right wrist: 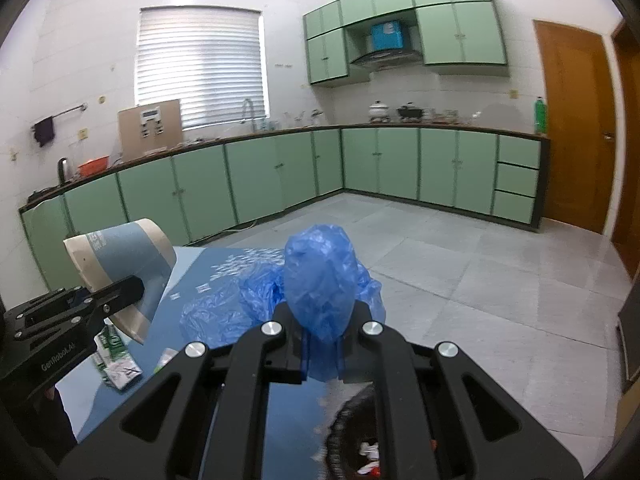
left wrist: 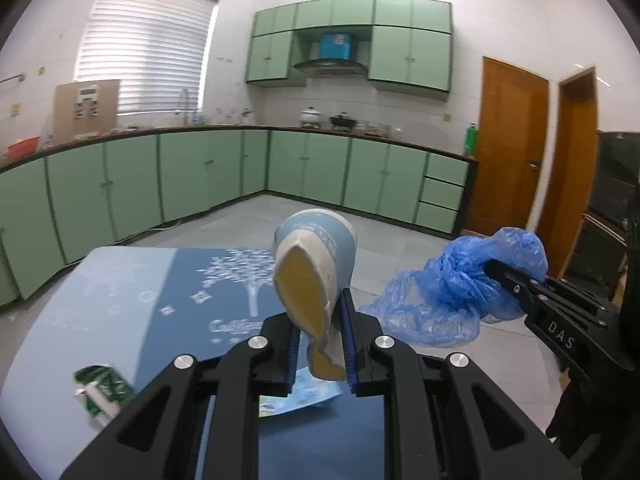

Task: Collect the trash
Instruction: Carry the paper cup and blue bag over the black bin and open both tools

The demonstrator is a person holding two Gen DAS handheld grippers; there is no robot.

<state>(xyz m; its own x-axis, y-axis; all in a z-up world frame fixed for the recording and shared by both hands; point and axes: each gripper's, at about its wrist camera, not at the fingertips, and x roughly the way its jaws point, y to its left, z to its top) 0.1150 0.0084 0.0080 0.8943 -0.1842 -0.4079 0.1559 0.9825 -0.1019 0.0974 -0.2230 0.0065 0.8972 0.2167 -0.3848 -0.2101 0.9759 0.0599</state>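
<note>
Lower centre of the left view, the left hand-held gripper (left wrist: 320, 344) pinches a crushed paper cup (left wrist: 314, 276) above the table (left wrist: 120, 280). Centre-right, the right hand-held gripper (right wrist: 322, 344) clamps a blue plastic bag (right wrist: 320, 280). Carrying step; next, I judge, release both over the bin (right wrist: 352, 432) at lower right.

A table (left wrist: 120, 292) with a blue cloth printed with a white tree carried a crushed green and white carton (left wrist: 106, 394) near its left edge and a light blue printed paper (left wrist: 304, 394) just beside the front edge
</note>
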